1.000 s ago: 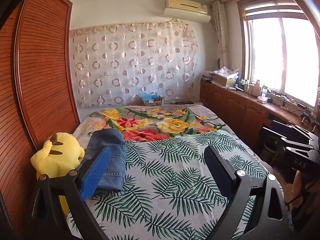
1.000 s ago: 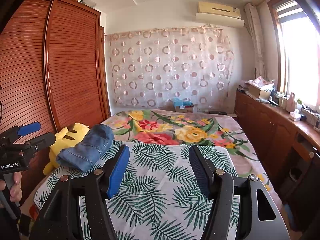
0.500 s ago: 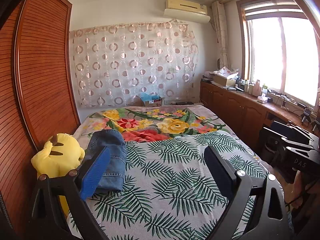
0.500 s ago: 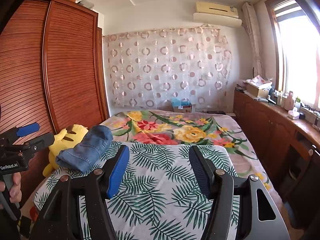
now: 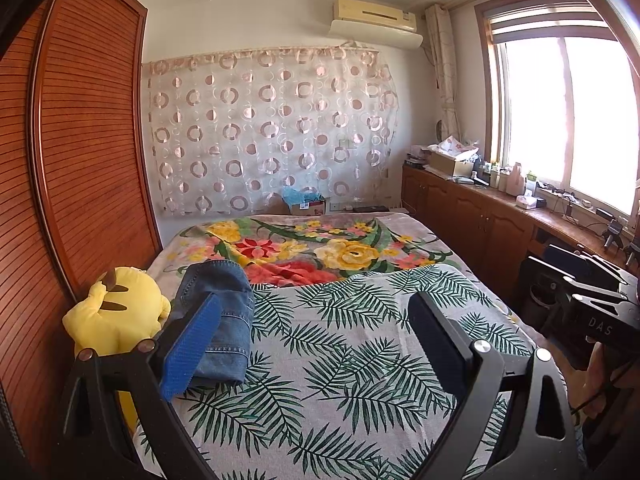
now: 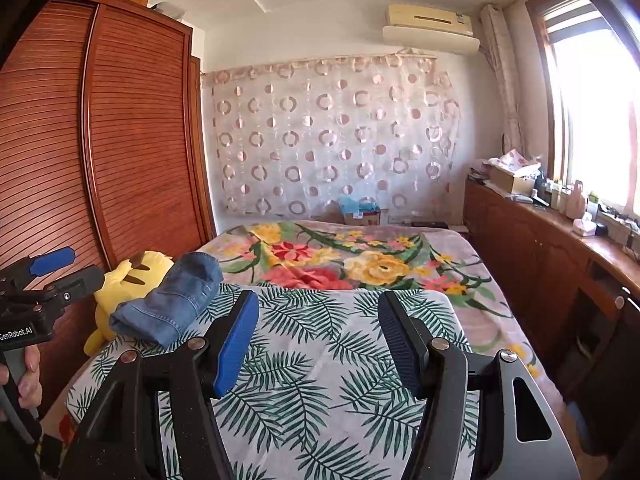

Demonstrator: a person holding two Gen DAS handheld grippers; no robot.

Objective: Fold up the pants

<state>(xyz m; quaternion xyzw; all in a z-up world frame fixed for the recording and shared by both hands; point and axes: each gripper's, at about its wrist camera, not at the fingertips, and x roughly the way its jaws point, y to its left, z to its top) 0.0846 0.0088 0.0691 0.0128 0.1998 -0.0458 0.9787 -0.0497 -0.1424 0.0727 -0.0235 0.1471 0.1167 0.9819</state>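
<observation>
The blue denim pants [image 5: 224,312] lie folded into a compact bundle on the left side of the bed, beside a yellow plush toy; they also show in the right wrist view [image 6: 172,300]. My left gripper [image 5: 312,320] is open and empty, held above the palm-leaf blanket, its left finger overlapping the pants in view. My right gripper [image 6: 318,320] is open and empty above the blanket, to the right of the pants. The left gripper also shows at the left edge of the right wrist view [image 6: 52,268].
The bed [image 5: 360,360] carries a palm-leaf blanket over a floral one. A yellow plush toy [image 5: 116,312] leans by the wooden wardrobe [image 5: 80,160] on the left. Low wooden cabinets [image 5: 480,228] with clutter run under the window at the right.
</observation>
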